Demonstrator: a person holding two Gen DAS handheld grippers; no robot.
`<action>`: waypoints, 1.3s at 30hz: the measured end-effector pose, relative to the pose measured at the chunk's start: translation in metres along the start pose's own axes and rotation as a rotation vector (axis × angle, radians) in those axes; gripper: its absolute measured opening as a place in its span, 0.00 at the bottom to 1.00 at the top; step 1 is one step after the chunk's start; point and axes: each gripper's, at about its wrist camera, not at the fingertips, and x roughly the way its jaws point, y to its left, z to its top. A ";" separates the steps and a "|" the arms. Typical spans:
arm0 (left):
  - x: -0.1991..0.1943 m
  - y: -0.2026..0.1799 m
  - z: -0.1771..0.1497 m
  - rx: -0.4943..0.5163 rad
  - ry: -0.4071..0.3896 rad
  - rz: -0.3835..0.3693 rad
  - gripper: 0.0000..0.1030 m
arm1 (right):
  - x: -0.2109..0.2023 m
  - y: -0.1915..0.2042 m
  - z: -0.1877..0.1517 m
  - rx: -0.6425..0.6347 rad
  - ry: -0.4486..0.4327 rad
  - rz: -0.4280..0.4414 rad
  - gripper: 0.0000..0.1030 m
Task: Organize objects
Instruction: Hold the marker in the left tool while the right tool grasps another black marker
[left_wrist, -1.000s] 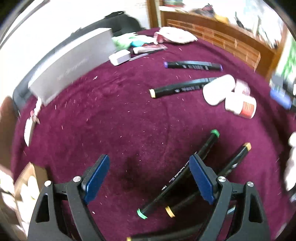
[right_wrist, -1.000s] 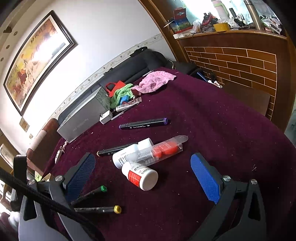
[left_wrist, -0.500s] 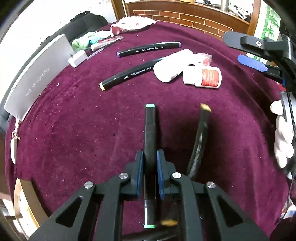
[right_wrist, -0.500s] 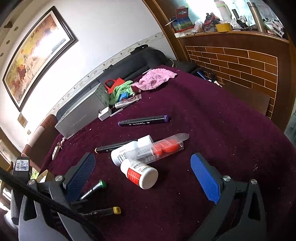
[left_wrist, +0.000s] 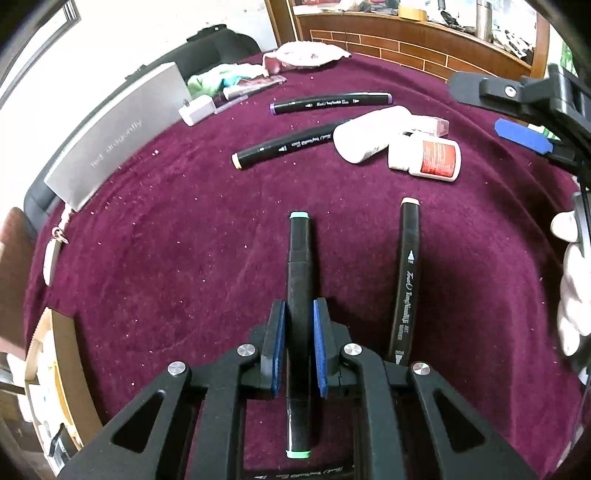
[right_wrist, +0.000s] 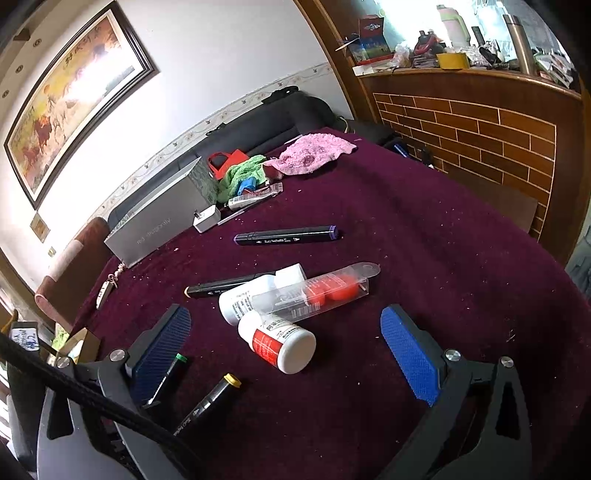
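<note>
My left gripper is shut on a black marker with green caps, which lies lengthwise between the blue pads. A black marker with a yellow cap lies just right of it on the maroon cloth. Both markers show in the right wrist view, the green one and the yellow one. My right gripper is open and empty, above a white bottle with a red label, a second white bottle and a clear tube.
Two more black markers lie further back, one with a purple cap and one with a beige cap. A grey box, a white charger, a pink cloth and a green cloth sit at the far side. A cardboard box stands at the left edge.
My left gripper was open over the markers, then shut on the green-capped marker and holds it. The yellow-capped marker shifted beside it. The right gripper stayed open and nearly still.
</note>
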 end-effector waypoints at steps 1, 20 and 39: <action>-0.001 0.001 -0.001 -0.022 -0.003 -0.004 0.11 | 0.000 0.001 0.000 -0.006 -0.002 -0.006 1.00; -0.110 0.068 -0.089 -0.344 -0.247 -0.094 0.11 | -0.030 0.043 -0.010 -0.062 0.126 -0.078 0.96; -0.138 0.126 -0.175 -0.505 -0.350 -0.137 0.11 | 0.043 0.142 -0.083 -0.310 0.380 -0.378 0.22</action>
